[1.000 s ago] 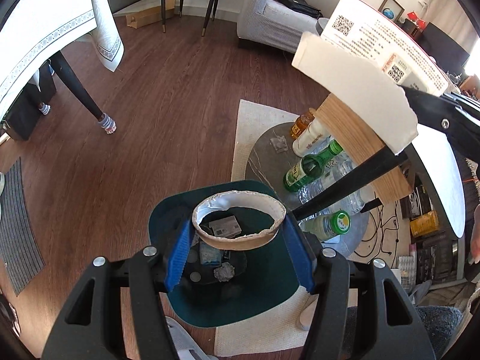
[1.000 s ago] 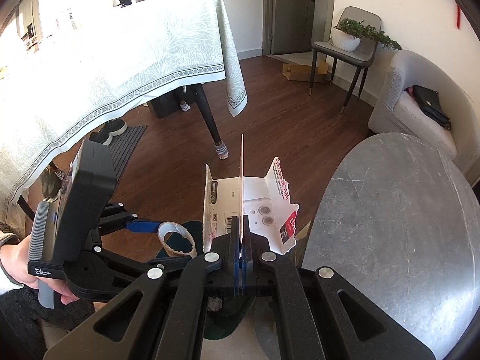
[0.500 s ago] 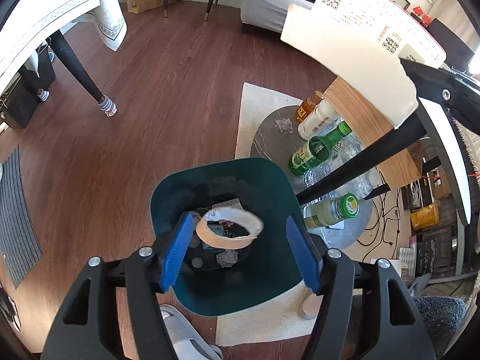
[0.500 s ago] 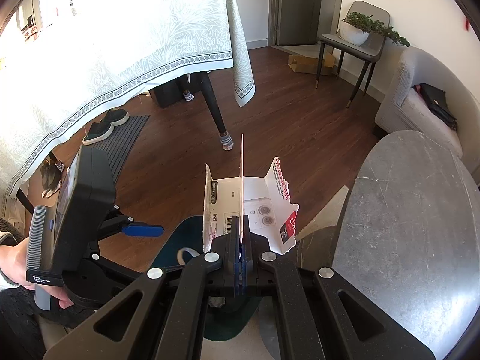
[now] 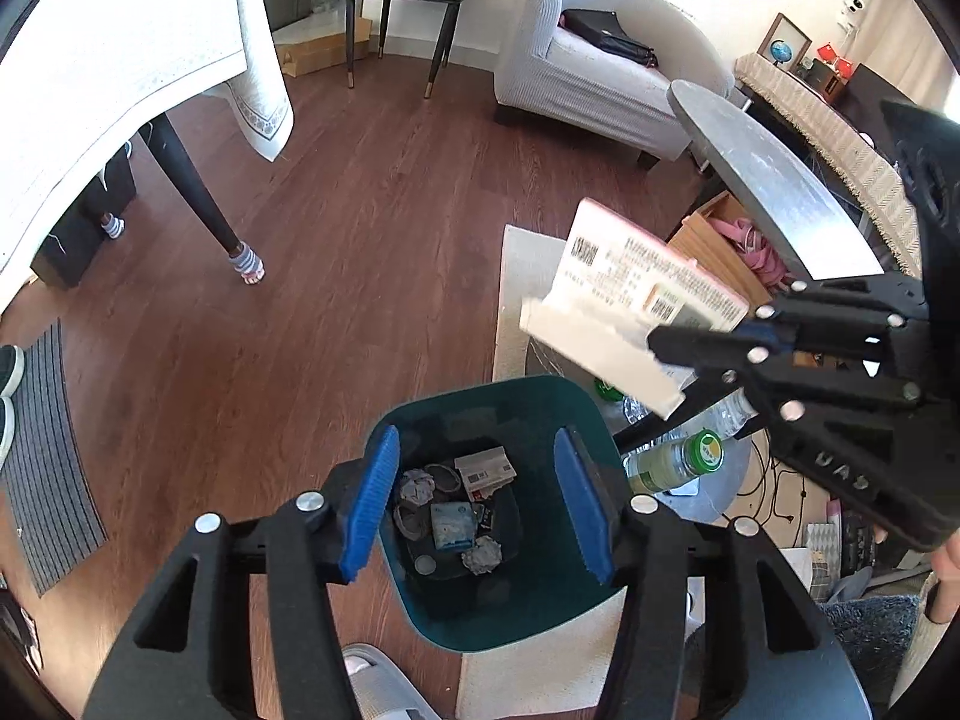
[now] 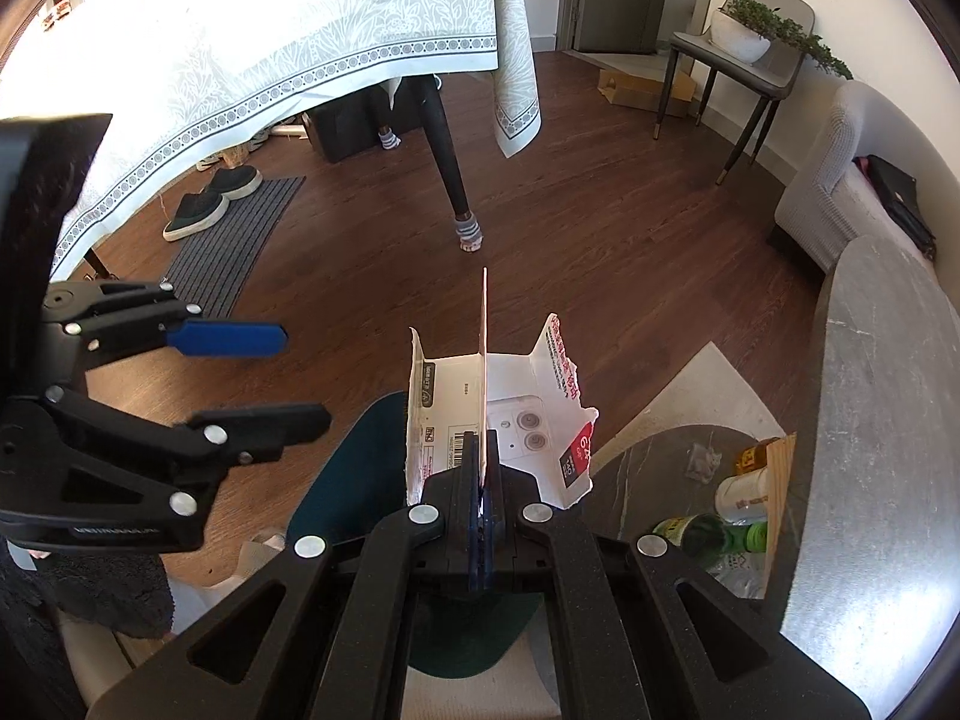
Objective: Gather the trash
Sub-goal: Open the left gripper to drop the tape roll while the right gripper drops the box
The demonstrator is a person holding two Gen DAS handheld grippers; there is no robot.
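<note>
The right gripper [image 6: 482, 480] is clamped on a torn carton [image 6: 504, 414] just above the teal bin [image 5: 576, 408], the left gripper [image 5: 474, 504] closing on nothing over it; we judge several scraps binned, this carton and nearby bottles [image 5: 678, 462] remaining.

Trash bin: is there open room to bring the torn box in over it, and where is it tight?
The trash bin mouth is open between the left gripper pads, nothing held between them; litter sits only at the bottom. Bare wood floor borders its far side. The low round table beside it is crowded with bottles.
</note>
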